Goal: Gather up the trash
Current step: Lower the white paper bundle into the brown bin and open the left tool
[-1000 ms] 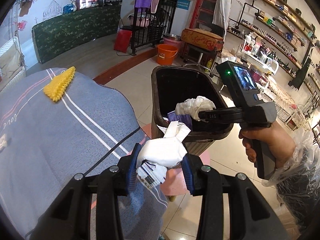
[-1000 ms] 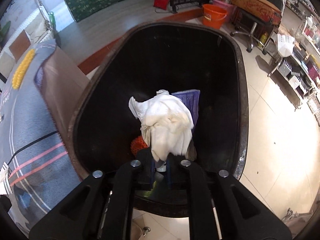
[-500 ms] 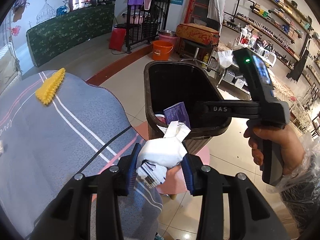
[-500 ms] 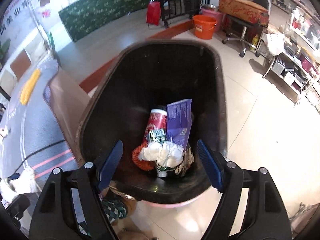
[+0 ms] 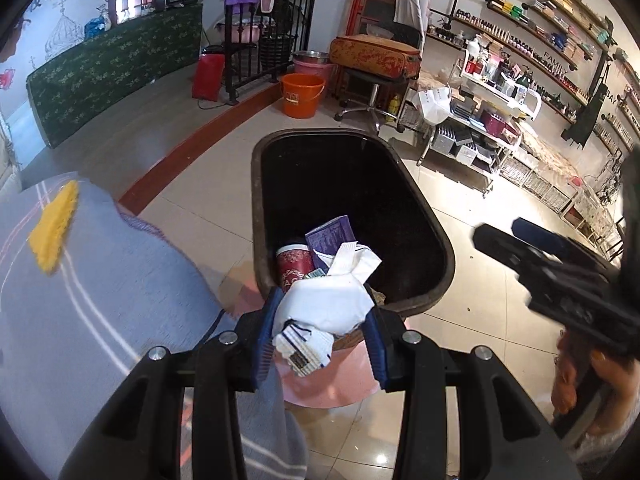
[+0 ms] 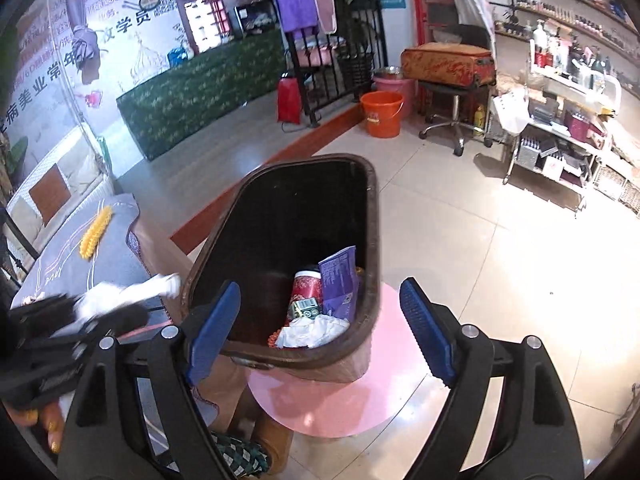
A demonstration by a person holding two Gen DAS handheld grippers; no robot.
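Pinching a crumpled white wrapper (image 5: 326, 304) above the near rim of the trash bin (image 5: 434, 236), left gripper (image 5: 320, 326) fingers; red cup (image 5: 295, 266), purple packet (image 5: 332, 236) inside. Right gripper (image 6: 320, 328) fingers opening, empty, bin between.

Right gripper (image 5: 520, 246) blurred, edge-cropped; trash bin (image 5: 436, 236) base behind crumpled paper (image 5: 326, 304).

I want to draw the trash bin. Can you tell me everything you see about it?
The bin is dark brown outside and black inside, looks like plastic, with a rounded oblong rim and no lid. It stands upright on a pink round stool, beside a table with a grey cloth. Near its bottom lie a red cup, a purple packet, a small green box and crumpled white tissue. Neither gripper touches it.
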